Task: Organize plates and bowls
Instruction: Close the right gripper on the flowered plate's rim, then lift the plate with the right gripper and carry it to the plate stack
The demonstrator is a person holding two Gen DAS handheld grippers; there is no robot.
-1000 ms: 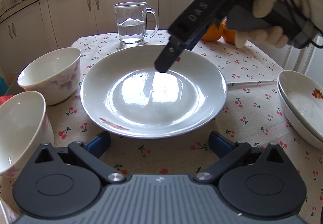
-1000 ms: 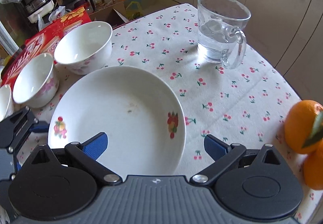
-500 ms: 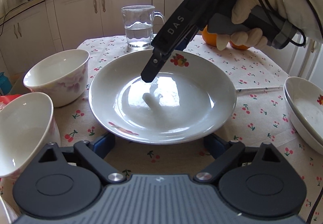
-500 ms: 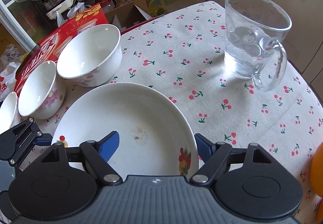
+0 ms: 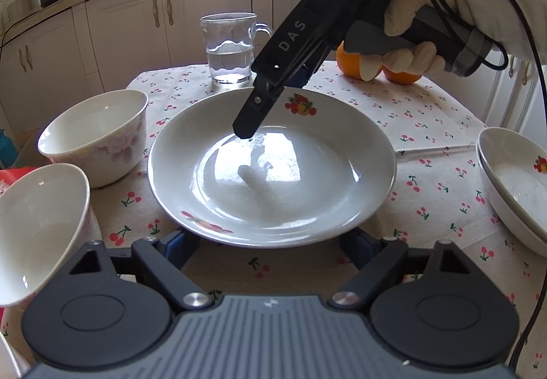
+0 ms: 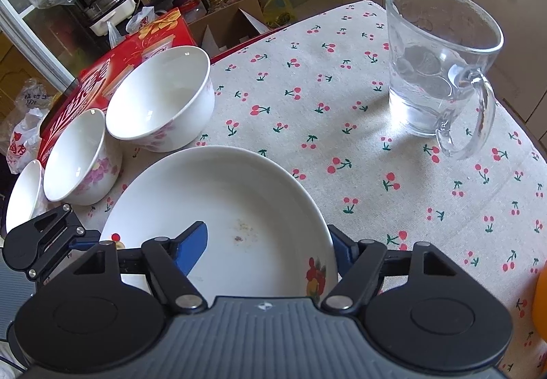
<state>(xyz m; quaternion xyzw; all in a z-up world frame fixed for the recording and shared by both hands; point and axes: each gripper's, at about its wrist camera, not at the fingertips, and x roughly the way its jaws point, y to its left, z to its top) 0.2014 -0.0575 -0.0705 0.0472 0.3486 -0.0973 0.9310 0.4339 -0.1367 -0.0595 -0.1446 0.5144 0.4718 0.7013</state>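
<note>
Sitting mid-table [image 5: 427,112], the plate [image 5: 273,173] has both tongs closing over its rim: left tongs [image 5: 270,250] at the near edge, right tongs [image 6: 270,250] at the far edge, neither visibly pressing. Bowls [image 5: 95,136] stand beside.

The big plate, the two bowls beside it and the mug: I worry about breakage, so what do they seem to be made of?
Plate: apparently glazed white ceramic; its centre mirrors the window light, and a fruit decal sits on the rim.
Bowls: likely the same glossy ceramic, with pink flower prints.
Mug: clear glass; the water and the tablecloth show through.
All look hard and brittle.
</note>
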